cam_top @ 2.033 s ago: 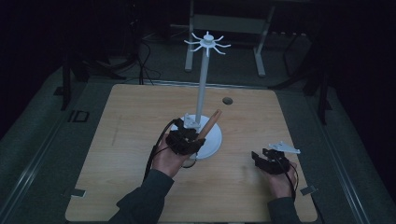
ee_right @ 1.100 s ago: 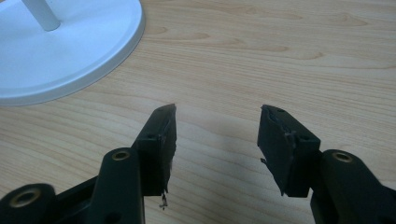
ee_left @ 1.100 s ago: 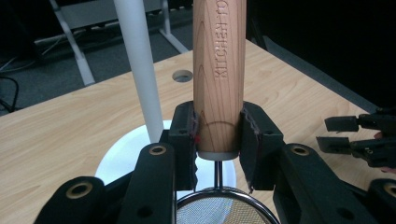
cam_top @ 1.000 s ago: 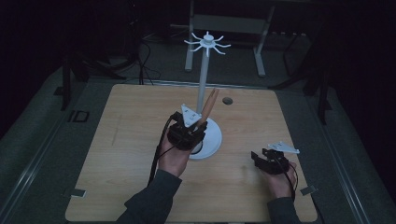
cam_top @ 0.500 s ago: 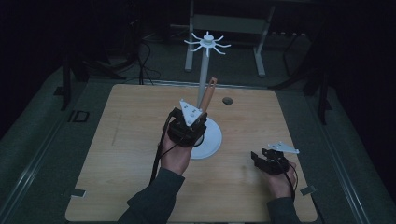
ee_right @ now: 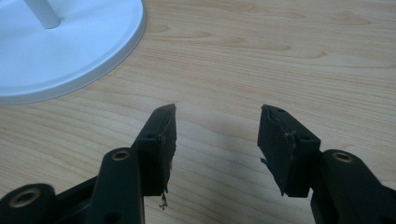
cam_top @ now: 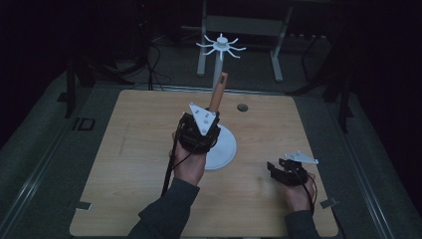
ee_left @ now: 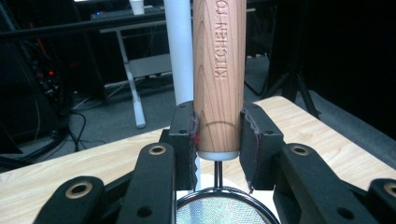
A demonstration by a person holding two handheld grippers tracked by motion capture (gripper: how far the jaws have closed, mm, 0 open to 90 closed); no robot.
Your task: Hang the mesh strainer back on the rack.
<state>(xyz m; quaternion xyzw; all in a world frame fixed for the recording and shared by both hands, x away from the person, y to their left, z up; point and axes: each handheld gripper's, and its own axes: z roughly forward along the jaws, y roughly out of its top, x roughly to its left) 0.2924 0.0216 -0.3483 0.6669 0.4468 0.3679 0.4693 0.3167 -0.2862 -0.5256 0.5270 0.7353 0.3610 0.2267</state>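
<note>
Nearest the person, at the table's (cam_top: 124, 199) front right: right hand-held gripper (cam_top: 281, 172) held low over the wood, jaws spread apart with bare tabletop between them, nothing gripped. Same spread confirmed in the right gripper view (ee_right: 217, 135), with the edge of a white round base (ee_right: 70, 51) lying ahead and to the left, apart from the jaws.

Farther in, near the table's middle: left hand-held gripper (cam_top: 199, 132) raised above the white base (cam_top: 226, 149), clamped on a strainer's wooden handle (cam_top: 218, 92). Left gripper view (ee_left: 218, 135): both pads pressed against the lower end of the handle (ee_left: 219, 70), one on each side. Handle upright, lettering "KITCHEN TO…" reading up its length, remainder cut off by the frame. Below the handle, a thin wire stem running down to a metal rim with fine mesh (ee_left: 219, 210), probably a small strainer bowl, though partly cropped at the bottom edge.

Directly behind the handle: white pole (ee_left: 178, 51) of the stand, close by; contact not determinable. In the high view, handle tip tilted toward the pole (cam_top: 217, 77).

Farthest: ring of white hooks (cam_top: 221, 45) at the pole's top, above the handle tip. Small dark round spot (cam_top: 242, 107) on the table's far side.
</note>
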